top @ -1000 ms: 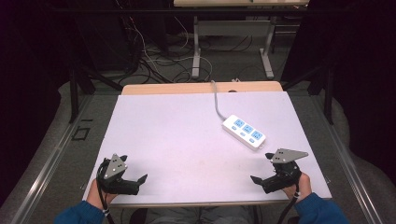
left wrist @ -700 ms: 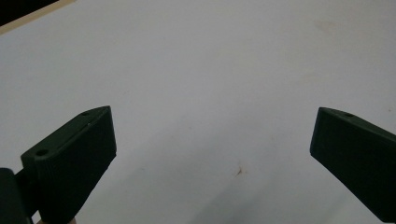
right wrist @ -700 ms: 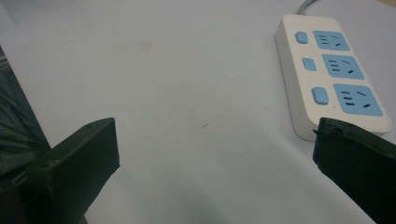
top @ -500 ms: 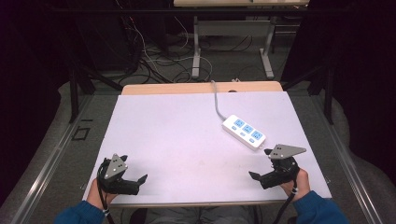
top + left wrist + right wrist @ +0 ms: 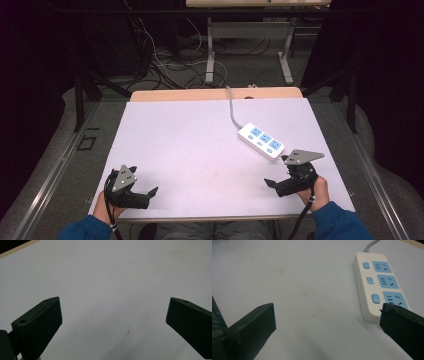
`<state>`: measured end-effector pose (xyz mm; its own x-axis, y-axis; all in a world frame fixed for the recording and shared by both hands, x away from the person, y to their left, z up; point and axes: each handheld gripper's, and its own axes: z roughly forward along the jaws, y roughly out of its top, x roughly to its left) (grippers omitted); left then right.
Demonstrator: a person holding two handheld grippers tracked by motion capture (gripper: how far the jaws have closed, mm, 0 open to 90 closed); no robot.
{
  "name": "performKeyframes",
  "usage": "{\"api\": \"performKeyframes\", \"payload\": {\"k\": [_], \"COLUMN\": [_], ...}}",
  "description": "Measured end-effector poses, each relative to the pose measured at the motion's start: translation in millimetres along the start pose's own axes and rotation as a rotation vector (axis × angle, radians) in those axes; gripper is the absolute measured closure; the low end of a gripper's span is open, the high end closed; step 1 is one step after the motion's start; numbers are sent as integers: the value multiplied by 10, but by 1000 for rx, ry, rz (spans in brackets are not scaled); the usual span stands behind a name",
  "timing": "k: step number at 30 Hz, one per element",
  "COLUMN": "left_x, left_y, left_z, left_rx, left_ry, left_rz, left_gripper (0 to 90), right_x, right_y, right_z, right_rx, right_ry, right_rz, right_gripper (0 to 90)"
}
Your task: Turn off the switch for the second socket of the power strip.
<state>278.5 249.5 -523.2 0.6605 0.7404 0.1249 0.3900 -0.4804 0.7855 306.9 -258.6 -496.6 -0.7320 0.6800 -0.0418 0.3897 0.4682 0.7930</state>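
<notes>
The white matte tabletop (image 5: 200,145) is viewed from above and behind by the high view; it is seen close and low by both gripper views, the white three-socket power strip (image 5: 379,282) being shared with the right

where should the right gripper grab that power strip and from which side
Probably across the narrow width of the power strip, at the near end by the right gripper. It lies flat with straight long sides, and its cable leaves the far end. Come from above, open jaws straddling both long edges.

No legible text or labels
</notes>
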Motion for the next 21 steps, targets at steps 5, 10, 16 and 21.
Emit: {"api": "performKeyframes", "payload": {"k": [5, 10, 16, 21], "left_x": [-1, -2, 1, 0], "left_y": [-1, 0, -2, -2], "left_z": [3, 4, 9, 9], "left_rx": [0, 0, -5, -5], "left_ry": [-3, -4, -2, -3], "left_rz": [-3, -2, -2, -2], "left_gripper": [3, 3, 3, 3], "right_x": [-37, -67, -109, -150], "right_y": [54, 92, 136, 170], "right_z": [42, 68, 109, 139], "right_rx": [3, 2, -2, 2], "right_ry": [-9, -10, -17, -21], "right_rz": [1, 8, 16, 17], "right_gripper": [1, 1, 3, 4]}}
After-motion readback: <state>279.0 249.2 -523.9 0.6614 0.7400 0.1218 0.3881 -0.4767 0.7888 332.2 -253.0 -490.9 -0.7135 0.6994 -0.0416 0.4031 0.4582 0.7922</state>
